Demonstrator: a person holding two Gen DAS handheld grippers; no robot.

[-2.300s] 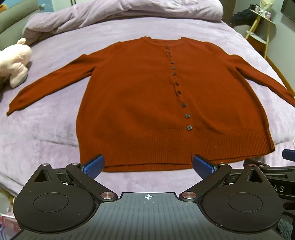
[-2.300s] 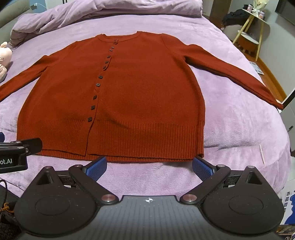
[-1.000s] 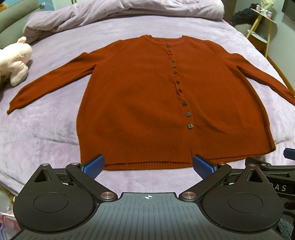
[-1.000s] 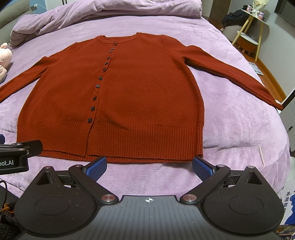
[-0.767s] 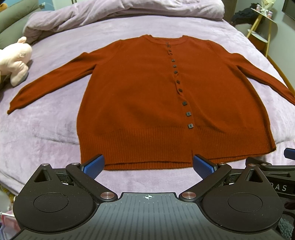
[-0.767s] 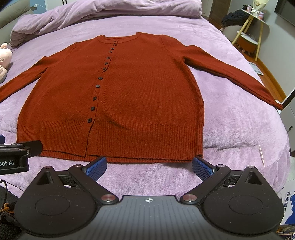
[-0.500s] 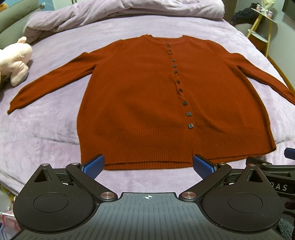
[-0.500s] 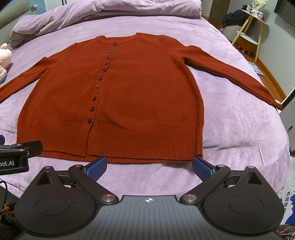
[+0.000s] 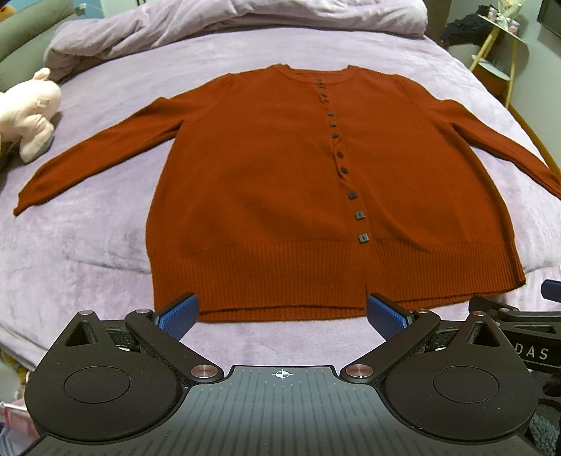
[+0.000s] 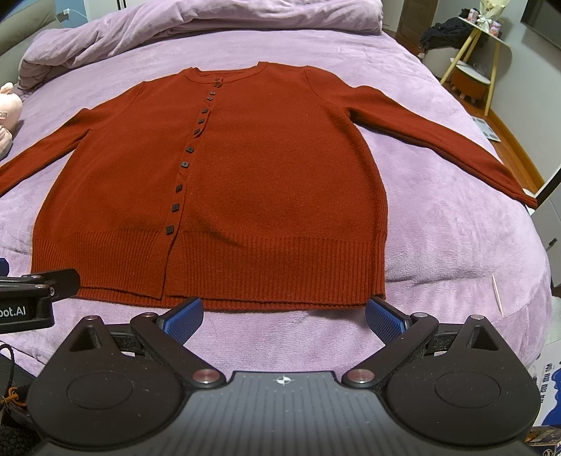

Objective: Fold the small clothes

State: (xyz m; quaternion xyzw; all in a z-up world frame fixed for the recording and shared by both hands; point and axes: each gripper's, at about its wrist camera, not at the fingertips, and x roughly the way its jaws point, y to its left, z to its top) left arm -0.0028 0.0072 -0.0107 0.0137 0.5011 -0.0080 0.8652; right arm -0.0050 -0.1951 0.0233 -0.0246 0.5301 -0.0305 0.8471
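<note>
- Left gripper and right gripper hover just short of the hem, both spread and empty.
- Cardigan lies flat, buttoned, on the bed; soft, limp knit, best pinched at hem corners or cuffs.
- Only the left view shows the whole plush toy; only the right shows the stool.

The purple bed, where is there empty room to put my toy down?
Bare purple blanket lies between the rust-red buttoned cardigan body and its right sleeve, and under the left sleeve below the pink plush toy. The middle is covered; the rumpled lilac duvet crowds the far end.
</note>
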